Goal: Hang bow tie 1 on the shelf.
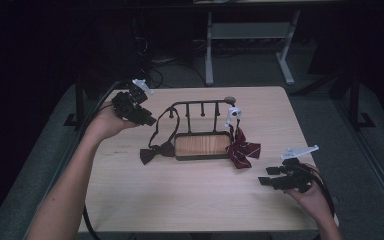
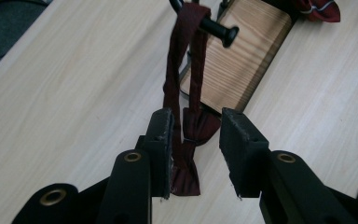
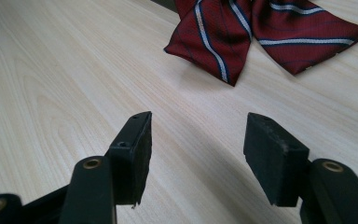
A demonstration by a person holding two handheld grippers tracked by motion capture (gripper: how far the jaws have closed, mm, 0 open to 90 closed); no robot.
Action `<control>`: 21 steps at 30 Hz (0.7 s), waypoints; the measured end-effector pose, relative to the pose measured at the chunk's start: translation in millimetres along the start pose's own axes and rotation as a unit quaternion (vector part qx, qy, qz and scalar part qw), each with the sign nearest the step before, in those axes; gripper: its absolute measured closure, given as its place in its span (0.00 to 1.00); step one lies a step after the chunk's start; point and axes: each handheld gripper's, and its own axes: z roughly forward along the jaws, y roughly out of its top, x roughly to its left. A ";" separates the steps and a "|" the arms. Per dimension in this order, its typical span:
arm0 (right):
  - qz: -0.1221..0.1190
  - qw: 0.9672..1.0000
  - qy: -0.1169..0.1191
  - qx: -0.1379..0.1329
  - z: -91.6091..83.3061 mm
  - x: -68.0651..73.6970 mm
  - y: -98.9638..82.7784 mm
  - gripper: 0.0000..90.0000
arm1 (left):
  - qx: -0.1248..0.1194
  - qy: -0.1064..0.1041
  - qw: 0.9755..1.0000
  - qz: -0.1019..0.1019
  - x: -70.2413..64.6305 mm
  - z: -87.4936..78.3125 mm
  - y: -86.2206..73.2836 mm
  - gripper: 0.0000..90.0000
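Maroon bow tie (image 2: 186,140), plain and dark, hangs by its strap from the rack's (image 1: 202,145) left peg at mid-tabletop; left hand-held gripper (image 2: 196,140) stands apart around it, right hand-held gripper (image 3: 196,154) apart too.

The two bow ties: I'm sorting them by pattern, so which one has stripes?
The striped bow tie at the rack's right end, red with pale stripes. The plain dark bow tie hangs by its strap from the left peg.

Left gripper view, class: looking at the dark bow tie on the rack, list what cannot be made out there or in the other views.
- Dark bow tie: its near end is hidden behind the left hand-held gripper jaw in the left gripper view.
- Rack: cut off by the top edge there.
- Striped bow tie: cut off by the top edge in the right gripper view.
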 end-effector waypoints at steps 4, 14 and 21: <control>-0.001 1.000 0.000 0.000 0.3 0.1 0.2 0.46 | -0.003 -0.001 1.000 -0.001 -1.3 -0.1 -7.3 0.71; -0.003 1.000 -0.003 0.002 0.7 0.3 0.3 0.46 | -0.004 -0.003 1.000 -0.001 -8.0 0.5 -20.6 0.68; 0.002 1.000 -0.003 0.000 -0.2 -0.1 -0.1 0.46 | -0.008 -0.005 1.000 -0.001 -11.7 1.3 -28.2 0.67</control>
